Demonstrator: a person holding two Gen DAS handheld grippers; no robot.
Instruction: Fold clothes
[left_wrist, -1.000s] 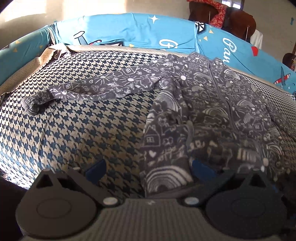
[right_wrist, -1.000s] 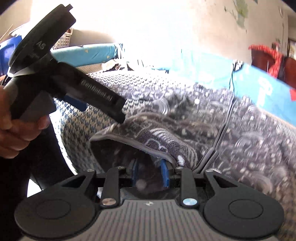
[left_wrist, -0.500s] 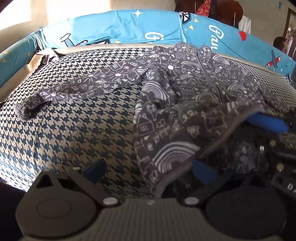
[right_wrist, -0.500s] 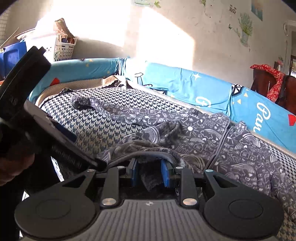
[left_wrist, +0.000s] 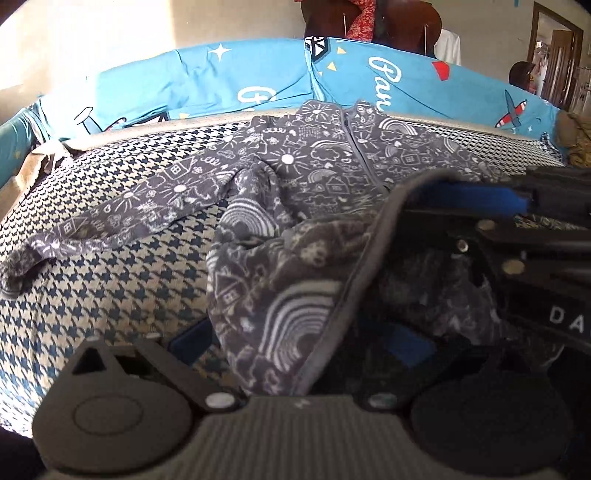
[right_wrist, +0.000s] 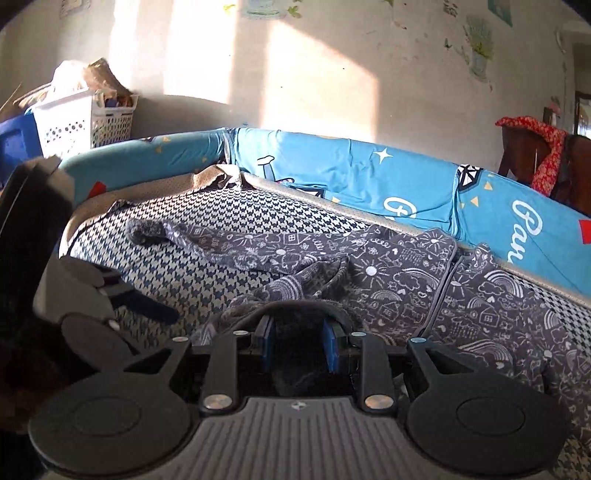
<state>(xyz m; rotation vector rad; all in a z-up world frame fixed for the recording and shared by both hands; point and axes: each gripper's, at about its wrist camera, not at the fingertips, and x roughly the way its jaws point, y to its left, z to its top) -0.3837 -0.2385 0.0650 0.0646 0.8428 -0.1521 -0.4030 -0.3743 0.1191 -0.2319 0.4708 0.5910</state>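
Jacket (left_wrist: 332, 173), grey w/ white doodle print, lies spread on the houndstooth bed cover (left_wrist: 110, 280), zip running toward the blue cartoon bolster (left_wrist: 258, 81) at the back. Vs a sec ago: its near hem, which lay lower on the cover, is now lifted and bunched, w/ the grey binding edge curling up in an arc in front of the right wrist cam. Right gripper (right_wrist: 300, 341) has risen w/ it; its jaws are clamped on that hem fold, blue pads pressing dark fabric on both sides, same narrow gap as before. In the left wrist view the right gripper now fills the right side, where a sec ago only cloth showed. Left gripper (left_wrist: 295, 343) has slid sideways toward the hem; jaws stand wide apart, the hem draped between them, pads not pressing it.

Long sleeve (left_wrist: 110, 221) stays stretched out flat to the left, cuff at the cover's edge.

Hard to make out: fabric inside the right jaws is in deep shadow. Left gripper's right pad is partly buried under cloth. Jacket's right side is cut off by the frame. Laundry basket (right_wrist: 85, 122) by the wall is partly blown out by sun.
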